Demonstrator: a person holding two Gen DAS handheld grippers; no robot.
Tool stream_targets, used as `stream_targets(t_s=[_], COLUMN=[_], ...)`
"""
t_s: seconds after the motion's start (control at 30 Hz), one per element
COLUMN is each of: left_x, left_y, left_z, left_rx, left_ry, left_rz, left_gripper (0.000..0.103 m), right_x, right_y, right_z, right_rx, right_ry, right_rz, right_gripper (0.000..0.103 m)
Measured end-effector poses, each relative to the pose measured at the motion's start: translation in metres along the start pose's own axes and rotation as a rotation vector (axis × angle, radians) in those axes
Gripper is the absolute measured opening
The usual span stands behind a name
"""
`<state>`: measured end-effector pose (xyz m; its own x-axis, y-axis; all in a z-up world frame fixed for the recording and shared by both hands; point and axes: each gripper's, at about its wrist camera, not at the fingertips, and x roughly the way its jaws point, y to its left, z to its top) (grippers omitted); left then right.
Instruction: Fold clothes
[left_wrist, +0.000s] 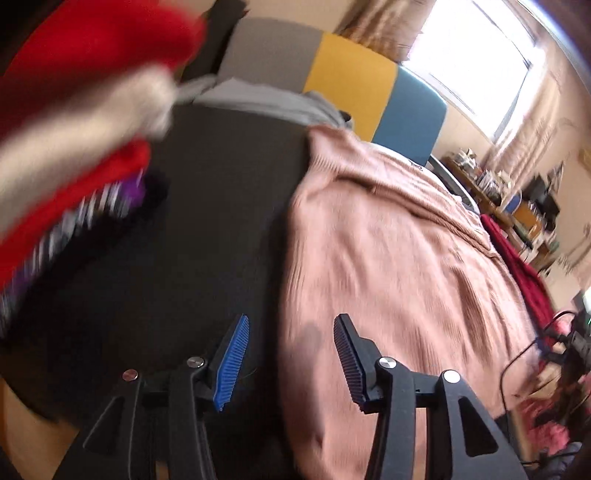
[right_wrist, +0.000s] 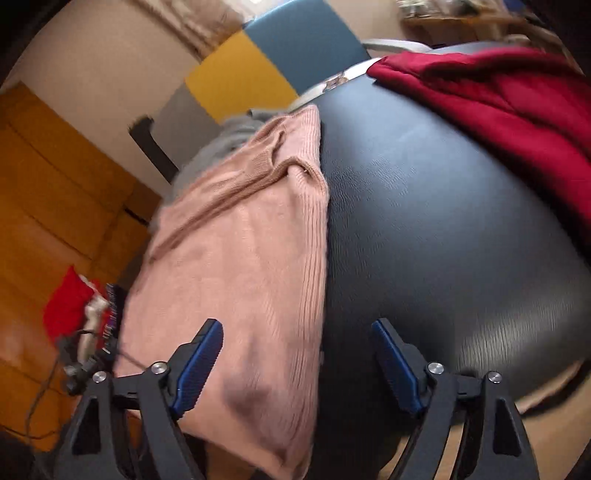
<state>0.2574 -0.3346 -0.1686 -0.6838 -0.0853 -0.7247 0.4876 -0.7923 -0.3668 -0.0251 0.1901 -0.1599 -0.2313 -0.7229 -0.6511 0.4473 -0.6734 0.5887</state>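
Left hand-held gripper (left_wrist: 291, 332) open over pink sweater (left_wrist: 399, 266); right hand-held gripper (right_wrist: 295, 336) likewise

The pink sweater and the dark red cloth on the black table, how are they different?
The pink sweater is pale and ribbed, and it lies spread long across the middle of the black table. The dark red cloth is a deep colour, looks smoother, and sits bunched at the table's far edge. The pink sweater lies right in front of both open grippers; the dark red cloth is farther off. Both are soft clothes resting on the same table.
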Motion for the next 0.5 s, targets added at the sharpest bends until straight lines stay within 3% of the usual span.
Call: stream_targets(t_s=[0.13,0.3,0.33,0.37,0.43,0.5], left_x=[-0.011,-0.016,-0.016,-0.017,-0.017,-0.018], left_y=[0.008,0.002,-0.002,-0.005,-0.012,-0.013], left_z=[-0.016,-0.031,-0.034,-0.038,-0.043,-0.047], left_rx=[-0.091,-0.109,-0.096,-0.080,-0.053,-0.049], left_ry=[-0.031,-0.028,-0.021,-0.017,-0.009,0.007], left_rz=[-0.090,-0.131,-0.134,-0.132,-0.127,-0.127], left_gripper=[0.053,0.054,0.054,0.054,0.054,0.054], right_x=[0.010,0.025,0.025,0.026,0.029,0.032], right_y=[0.012,0.026,0.026,0.026,0.025,0.024], right_z=[-0.016,-0.027,-0.028,-0.029,-0.032,-0.035], right_rx=[-0.026,-0.053,-0.051,-0.050,-0.061,-0.072], right_ry=[0.044,0.056,0.061,0.067,0.088,0.094], right_rz=[0.077,0.129,0.132,0.134,0.120,0.117], right_gripper=[0.072,0.069,0.060,0.044,0.028,0.028])
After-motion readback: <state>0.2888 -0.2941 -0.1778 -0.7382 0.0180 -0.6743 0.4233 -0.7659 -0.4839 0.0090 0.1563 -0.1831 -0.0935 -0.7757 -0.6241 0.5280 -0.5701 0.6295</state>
